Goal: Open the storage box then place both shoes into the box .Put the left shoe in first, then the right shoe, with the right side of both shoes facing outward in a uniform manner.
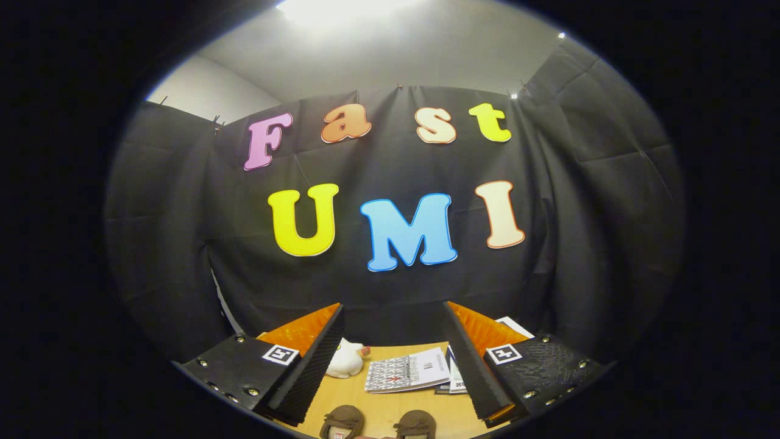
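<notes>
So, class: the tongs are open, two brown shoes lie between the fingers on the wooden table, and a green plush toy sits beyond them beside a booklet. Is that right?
One detail is off. In the gripper view the plush toy is white, not green. The rest holds: the tongs are open, the two brown shoes lie between the fingers on the wooden table, with the booklet beside the toy.

No readable text here: the booklet (407,373) on the table (390,408) carries print too small and blurry to make out
</notes>
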`<state>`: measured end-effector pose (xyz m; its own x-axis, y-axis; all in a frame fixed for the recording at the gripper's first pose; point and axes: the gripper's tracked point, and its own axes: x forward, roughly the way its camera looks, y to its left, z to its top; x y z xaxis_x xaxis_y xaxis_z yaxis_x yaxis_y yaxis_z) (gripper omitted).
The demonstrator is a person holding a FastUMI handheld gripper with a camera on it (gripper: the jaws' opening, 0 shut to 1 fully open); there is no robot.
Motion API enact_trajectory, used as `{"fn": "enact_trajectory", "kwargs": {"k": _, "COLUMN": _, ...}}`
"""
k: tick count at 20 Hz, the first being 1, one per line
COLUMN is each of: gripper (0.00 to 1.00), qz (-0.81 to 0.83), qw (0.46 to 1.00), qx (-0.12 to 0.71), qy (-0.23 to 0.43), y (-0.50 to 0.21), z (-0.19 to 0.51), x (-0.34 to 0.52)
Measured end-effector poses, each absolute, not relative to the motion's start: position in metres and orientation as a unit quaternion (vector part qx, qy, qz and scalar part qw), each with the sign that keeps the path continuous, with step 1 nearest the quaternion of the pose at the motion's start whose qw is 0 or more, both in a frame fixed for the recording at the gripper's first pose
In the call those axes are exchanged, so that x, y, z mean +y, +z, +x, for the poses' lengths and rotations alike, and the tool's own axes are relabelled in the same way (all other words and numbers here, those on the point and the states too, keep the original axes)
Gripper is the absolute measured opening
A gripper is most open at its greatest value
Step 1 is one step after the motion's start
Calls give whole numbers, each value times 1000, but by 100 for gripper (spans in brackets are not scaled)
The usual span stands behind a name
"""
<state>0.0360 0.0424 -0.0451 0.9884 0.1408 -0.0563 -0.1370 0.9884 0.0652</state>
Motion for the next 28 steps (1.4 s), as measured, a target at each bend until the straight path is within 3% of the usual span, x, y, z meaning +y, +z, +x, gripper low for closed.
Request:
{"fn": "enact_trajectory", "kwargs": {"k": 12, "gripper": 96, "qz": 105, "qw": 962, "qx": 134, "qy": 214, "y": -134, "z": 32, "x": 138}}
{"fn": "enact_trajectory", "kwargs": {"k": 28, "gripper": 96, "qz": 219, "qw": 831, "qx": 349, "qy": 374, "y": -285, "z": -7, "x": 271}}
